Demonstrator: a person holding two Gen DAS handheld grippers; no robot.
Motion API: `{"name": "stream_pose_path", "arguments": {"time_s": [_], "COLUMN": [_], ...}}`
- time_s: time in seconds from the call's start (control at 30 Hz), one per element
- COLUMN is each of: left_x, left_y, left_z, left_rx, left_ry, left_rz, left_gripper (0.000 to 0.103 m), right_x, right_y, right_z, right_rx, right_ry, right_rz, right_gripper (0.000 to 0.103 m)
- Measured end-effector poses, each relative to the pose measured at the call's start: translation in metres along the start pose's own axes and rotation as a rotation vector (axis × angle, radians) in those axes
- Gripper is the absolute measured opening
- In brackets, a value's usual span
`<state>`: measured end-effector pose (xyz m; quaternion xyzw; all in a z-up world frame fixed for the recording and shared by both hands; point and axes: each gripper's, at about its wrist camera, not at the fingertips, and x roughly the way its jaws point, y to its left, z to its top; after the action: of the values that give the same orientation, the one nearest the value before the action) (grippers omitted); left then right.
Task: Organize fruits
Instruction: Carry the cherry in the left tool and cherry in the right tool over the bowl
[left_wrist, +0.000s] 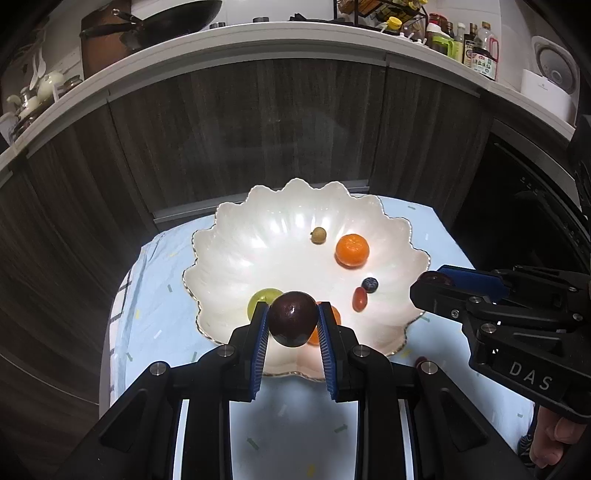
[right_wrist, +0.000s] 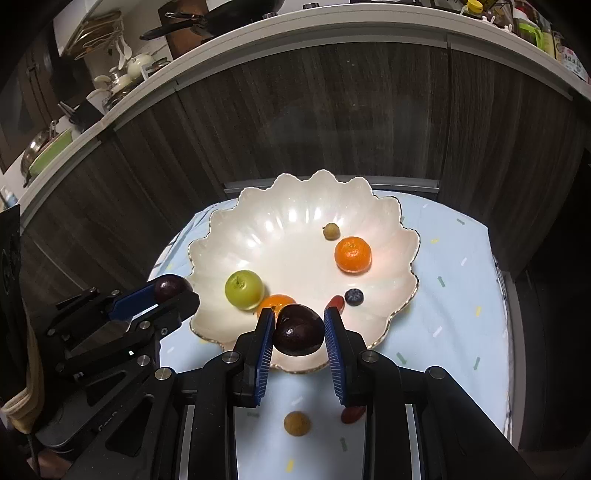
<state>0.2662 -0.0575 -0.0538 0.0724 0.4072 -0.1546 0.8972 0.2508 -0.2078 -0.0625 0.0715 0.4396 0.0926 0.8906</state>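
From the left wrist, the left gripper (left_wrist: 292, 323) has its blue pads clamped on a dark purple, glossy round fruit, a plum (left_wrist: 292, 318), held over the near rim of a white scalloped bowl (left_wrist: 236, 266). The bowl stands on a pale blue cloth (left_wrist: 155, 317) with small coloured dashes. In the bowl lie a mandarin (left_wrist: 352, 250), a small tan longan (left_wrist: 318, 235), a blueberry (left_wrist: 369, 284) and, touching it, a red cherry tomato (left_wrist: 359, 299). A green apple (left_wrist: 260, 297) and a second orange fruit (left_wrist: 334, 314) show only partly behind the fingers. At the right edge the right gripper (left_wrist: 436, 280) reaches in level with the bowl's rim, a dark fruit just visible between its tips, and a person's hand (left_wrist: 554, 439) shows below it.

From the right wrist, the right gripper (right_wrist: 299, 332) is likewise closed on a second dark plum (right_wrist: 298, 334), above the bowl's near rim (right_wrist: 221, 266). Here the apple (right_wrist: 243, 288) shows whole, with the half-hidden mandarin (right_wrist: 275, 302) touching it. The far mandarin (right_wrist: 352, 254), longan (right_wrist: 330, 230), blueberry (right_wrist: 354, 296) and tomato (right_wrist: 335, 302) lie as before. On the cloth (right_wrist: 461, 295) beneath the gripper lie a brownish longan (right_wrist: 297, 423) and a red fruit (right_wrist: 351, 414), partly hidden by a finger. The left gripper (right_wrist: 173, 291) comes in from the left, tilted toward the bowl, holding its plum (right_wrist: 171, 287) just beside the rim.
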Motion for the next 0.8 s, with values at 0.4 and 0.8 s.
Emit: {"name": "stream_pose_path", "arguments": {"time_s": [0.4,0.8], "left_x": [0.024,0.051], "left_y": [0.015,0.037], "left_z": [0.003,0.003], "left_rx": [-0.027,-0.056], "left_ry": [0.024,0.052], "left_rz": [0.018,0.032], "left_gripper": [0.027,0.027], "right_x": [0.027,0.062], "right_y": [-0.002,0.001], "right_z": [0.008,0.02], "right_rx": [0.02,0.021], "right_ry": [0.022,0.056], "right_rz": [-0.003,0.001], "right_gripper": [0.029,0.029]}}
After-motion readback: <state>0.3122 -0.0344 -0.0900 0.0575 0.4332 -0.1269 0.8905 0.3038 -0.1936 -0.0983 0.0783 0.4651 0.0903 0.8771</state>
